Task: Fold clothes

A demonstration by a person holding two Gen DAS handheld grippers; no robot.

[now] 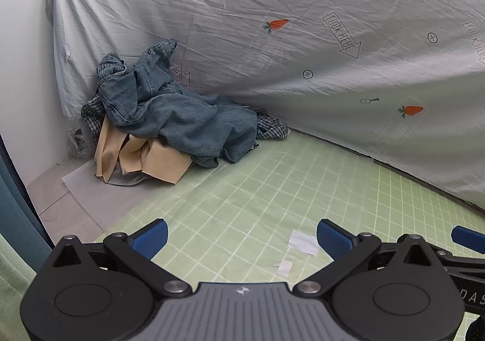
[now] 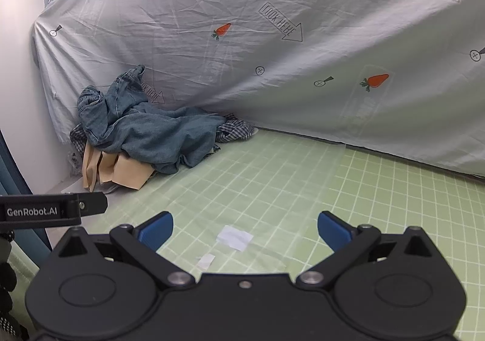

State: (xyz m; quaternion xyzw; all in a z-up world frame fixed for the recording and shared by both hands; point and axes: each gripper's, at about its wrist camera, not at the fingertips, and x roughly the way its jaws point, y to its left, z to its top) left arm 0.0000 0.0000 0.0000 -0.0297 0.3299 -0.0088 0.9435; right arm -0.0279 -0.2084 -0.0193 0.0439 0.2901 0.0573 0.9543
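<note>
A heap of clothes lies in the far left corner. Blue denim jeans [image 1: 169,116] lie crumpled on top, over a tan garment [image 1: 136,159] and a dark checked shirt [image 1: 269,127]. The same heap shows in the right wrist view, with the jeans [image 2: 151,131], the tan garment [image 2: 121,171] and the checked shirt [image 2: 233,128]. My left gripper [image 1: 241,239] is open and empty, low over the green grid mat [image 1: 272,183], well short of the heap. My right gripper [image 2: 244,230] is open and empty over the mat [image 2: 303,189].
A pale grey sheet [image 1: 272,7] printed with carrots and arrows hangs behind the mat. Two white tape scraps [image 2: 235,238] lie on the mat between my right fingers. A white wall [image 1: 21,68] stands at left. The left gripper's body [image 2: 51,210] shows in the right wrist view.
</note>
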